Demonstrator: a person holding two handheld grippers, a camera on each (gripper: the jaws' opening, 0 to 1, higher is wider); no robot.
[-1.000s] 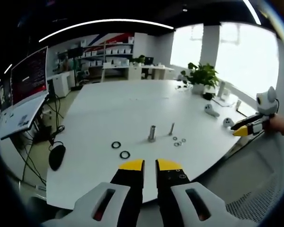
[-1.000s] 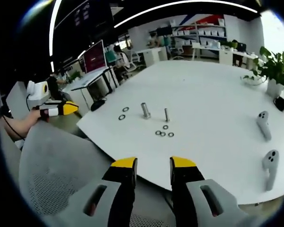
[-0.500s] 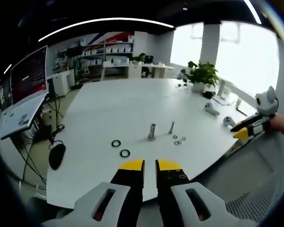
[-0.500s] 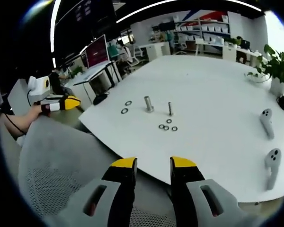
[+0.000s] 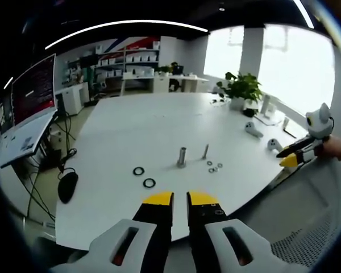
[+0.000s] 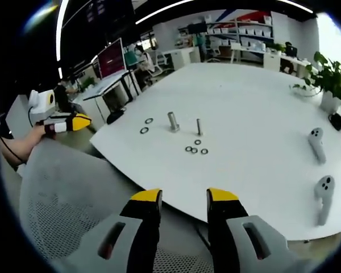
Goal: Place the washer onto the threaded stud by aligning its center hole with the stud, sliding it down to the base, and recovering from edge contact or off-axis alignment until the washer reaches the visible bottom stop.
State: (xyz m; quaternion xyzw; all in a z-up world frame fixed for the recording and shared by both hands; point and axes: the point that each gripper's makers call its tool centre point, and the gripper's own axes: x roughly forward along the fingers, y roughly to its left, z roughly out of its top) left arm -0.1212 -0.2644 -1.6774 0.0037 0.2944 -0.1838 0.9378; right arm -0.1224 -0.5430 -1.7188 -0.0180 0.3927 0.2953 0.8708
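Big white round-edged table (image 5: pixel 131 131) carries everything, parts laid out near the person's edge for easy reach. Grey mesh chair back (image 6: pixel 68 199) sits between the person and that edge. Left gripper (image 5: pixel 179 198): yellow-tipped jaws nearly together, a slim gap, nothing pinched, hanging short of the table edge. Right gripper (image 6: pixel 183 195): jaws spread, empty, also off the table. Thick steel stud (image 5: pixel 182 157) stands upright mid-table; thin threaded stud (image 5: pixel 206 151) just beside it. Two black rings (image 5: pixel 144 177) lie near the thick stud; small metal washers (image 5: pixel 213 167) cluster near the thin stud's base, not picked up yet.
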